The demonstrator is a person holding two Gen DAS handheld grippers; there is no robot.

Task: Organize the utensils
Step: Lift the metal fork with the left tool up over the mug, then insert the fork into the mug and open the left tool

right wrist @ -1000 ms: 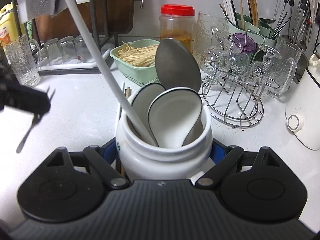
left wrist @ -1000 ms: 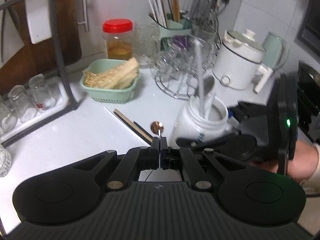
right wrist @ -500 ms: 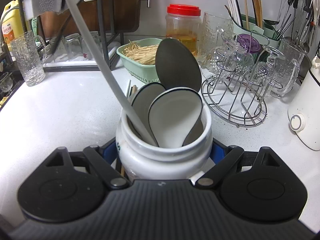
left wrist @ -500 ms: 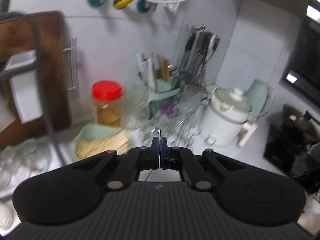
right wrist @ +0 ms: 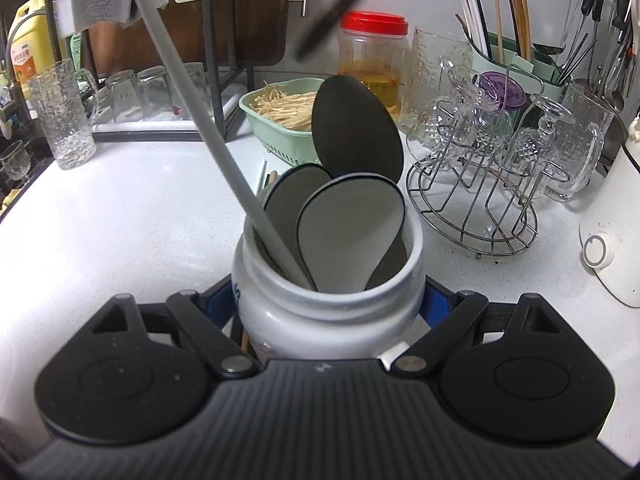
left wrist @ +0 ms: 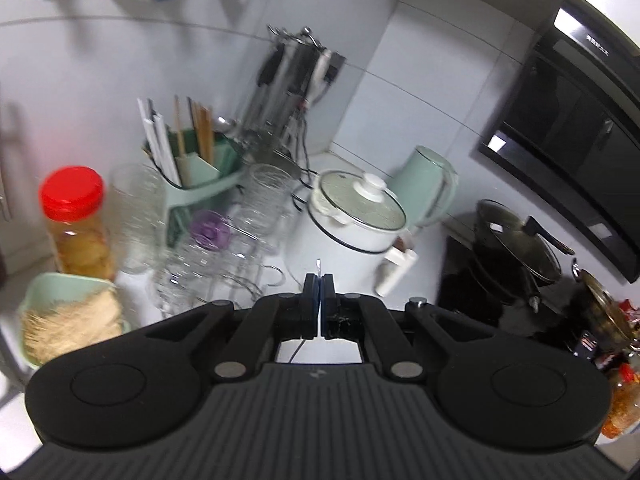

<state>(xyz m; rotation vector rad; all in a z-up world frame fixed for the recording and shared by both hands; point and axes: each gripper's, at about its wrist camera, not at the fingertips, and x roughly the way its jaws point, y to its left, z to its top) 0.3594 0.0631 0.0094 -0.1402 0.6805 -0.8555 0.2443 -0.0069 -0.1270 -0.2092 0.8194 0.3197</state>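
Note:
My left gripper [left wrist: 319,280] is shut on a thin metal utensil [left wrist: 318,267], seen edge-on, whose tip pokes just past the closed pads; it is held high above the counter. My right gripper [right wrist: 332,300] is shut on a white ceramic jar [right wrist: 332,312] that holds several spoons [right wrist: 352,236] and a long grey handle [right wrist: 200,120]. A dark blurred utensil [right wrist: 340,4] crosses the top of the right wrist view above the jar. Chopsticks [right wrist: 266,180] lie on the counter behind the jar.
A green utensil caddy with chopsticks [left wrist: 192,168], hanging tools [left wrist: 292,76], a glass rack [right wrist: 480,184], a red-lidded jar [right wrist: 372,64], a green basket of sticks [right wrist: 288,120], a white pot [left wrist: 356,216], a kettle [left wrist: 428,188] and a stove with pans [left wrist: 516,240] surround the white counter [right wrist: 120,216].
My left gripper has lifted from counter level with the utensil and swung up and to the right. A dark utensil now shows above the jar in the right wrist view. The right gripper stayed.

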